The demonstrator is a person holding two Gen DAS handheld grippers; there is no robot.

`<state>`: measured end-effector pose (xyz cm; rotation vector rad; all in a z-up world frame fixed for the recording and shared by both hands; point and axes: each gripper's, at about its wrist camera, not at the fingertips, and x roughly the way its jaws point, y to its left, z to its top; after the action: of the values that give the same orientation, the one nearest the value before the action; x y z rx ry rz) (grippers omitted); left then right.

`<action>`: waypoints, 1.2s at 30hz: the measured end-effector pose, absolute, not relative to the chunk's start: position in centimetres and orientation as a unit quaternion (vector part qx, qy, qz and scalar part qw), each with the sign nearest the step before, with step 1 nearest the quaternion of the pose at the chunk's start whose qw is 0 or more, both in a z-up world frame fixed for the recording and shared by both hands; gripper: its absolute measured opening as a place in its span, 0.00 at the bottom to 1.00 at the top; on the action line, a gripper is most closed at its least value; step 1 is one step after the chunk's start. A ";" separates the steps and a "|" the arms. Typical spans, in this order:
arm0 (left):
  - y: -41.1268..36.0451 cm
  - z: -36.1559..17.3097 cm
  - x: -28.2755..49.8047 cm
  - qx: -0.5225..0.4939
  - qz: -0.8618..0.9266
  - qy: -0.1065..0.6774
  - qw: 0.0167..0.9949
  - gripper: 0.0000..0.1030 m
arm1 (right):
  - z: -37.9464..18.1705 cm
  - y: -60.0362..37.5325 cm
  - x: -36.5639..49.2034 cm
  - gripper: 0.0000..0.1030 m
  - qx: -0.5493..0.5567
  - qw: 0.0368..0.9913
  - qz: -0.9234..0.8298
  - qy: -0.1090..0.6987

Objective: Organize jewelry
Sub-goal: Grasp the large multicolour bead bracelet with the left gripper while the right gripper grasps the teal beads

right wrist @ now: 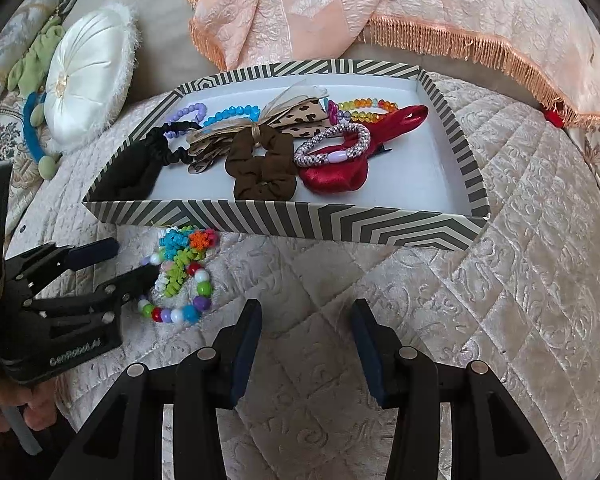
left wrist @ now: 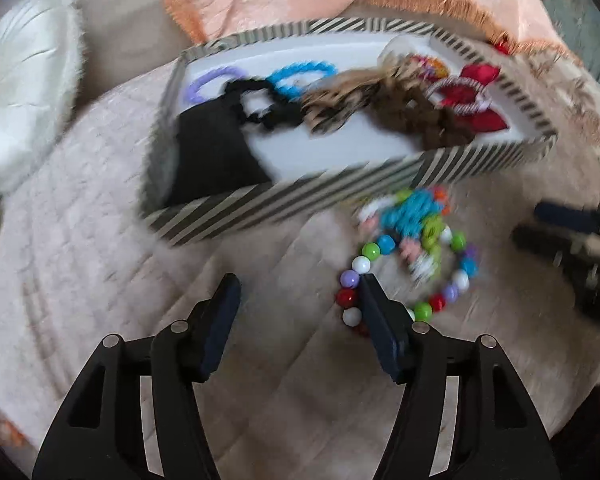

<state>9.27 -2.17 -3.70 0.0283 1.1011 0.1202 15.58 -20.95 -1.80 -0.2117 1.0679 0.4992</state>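
Note:
A bracelet of big multicolour beads (left wrist: 468,266) (right wrist: 190,314) lies on the quilted cover in front of the striped box tray (left wrist: 300,204) (right wrist: 340,224). A pile of small bright coil ties (left wrist: 410,216) (right wrist: 184,248) rests on it. My left gripper (left wrist: 298,286) (right wrist: 124,266) is open, with only bare quilt between its fingers. One fingertip (left wrist: 370,286) reaches the bracelet's left edge. My right gripper (right wrist: 306,308) (left wrist: 538,224) stands open over bare quilt, right of the bracelet. The tray holds a black scrunchie (right wrist: 132,168), a brown scrunchie (right wrist: 260,164), a red bow (right wrist: 340,176) and bead bracelets.
A white round cushion (right wrist: 88,88) and a green plush toy (right wrist: 32,64) lie left of the tray. A peach fringed cloth (right wrist: 340,12) hangs behind it. The quilted cover (right wrist: 500,320) spreads to the right. A hand (right wrist: 4,408) grips the left tool's handle.

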 end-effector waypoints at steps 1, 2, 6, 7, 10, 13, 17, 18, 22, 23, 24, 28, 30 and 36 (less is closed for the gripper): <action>-1.3 -3.4 8.5 0.023 0.077 0.529 0.845 0.60 | -1.8 -21.1 15.6 0.43 -0.097 0.826 0.235 0.503; -0.5 -3.3 8.0 0.032 0.103 0.529 0.842 0.60 | -1.7 -21.2 15.6 0.43 -0.093 0.827 0.235 0.503; 2.8 -3.5 7.0 -0.017 0.138 0.534 0.834 0.60 | -1.1 -21.0 15.5 0.43 -0.085 0.830 0.247 0.493; 2.9 -3.5 7.1 -0.021 0.137 0.534 0.834 0.60 | -0.9 -20.8 15.4 0.43 -0.081 0.830 0.256 0.489; 2.7 -3.7 7.5 -0.025 0.142 0.531 0.835 0.60 | -0.4 -19.5 14.7 0.43 -0.068 0.826 0.301 0.472; 2.6 -3.9 7.9 -0.029 0.144 0.529 0.836 0.60 | -0.4 -17.3 13.8 0.43 -0.069 0.816 0.346 0.458; 2.8 -3.8 8.1 -0.036 0.143 0.529 0.836 0.60 | -0.7 -14.1 12.9 0.42 -0.069 0.803 0.392 0.444; 2.9 -3.7 8.2 -0.039 0.142 0.529 0.836 0.60 | -0.8 -13.1 12.7 0.37 -0.074 0.799 0.404 0.440; 2.9 -3.6 7.9 -0.045 0.141 0.528 0.836 0.60 | -1.7 -10.4 12.3 0.27 -0.088 0.783 0.433 0.437; 2.9 -3.6 7.8 -0.045 0.140 0.528 0.836 0.60 | -2.2 -9.9 12.4 0.25 -0.094 0.780 0.435 0.439; 2.9 -3.6 7.8 -0.045 0.141 0.528 0.836 0.60 | -2.8 -9.5 12.6 0.24 -0.101 0.778 0.433 0.444; 2.9 -3.6 7.8 -0.045 0.142 0.527 0.837 0.60 | -3.9 -10.3 13.6 0.17 -0.098 0.783 0.402 0.465; 2.8 -3.7 7.7 -0.045 0.143 0.525 0.838 0.60 | -3.6 -10.9 13.6 0.16 -0.111 0.788 0.390 0.464; 1.5 -3.8 7.9 -0.011 0.135 0.507 0.851 0.60 | -2.8 -14.9 14.1 0.16 -0.088 0.799 0.350 0.481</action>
<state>7.87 1.48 -3.78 -0.0229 1.0684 0.2849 14.10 -14.95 -2.83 -0.1886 1.0329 0.7513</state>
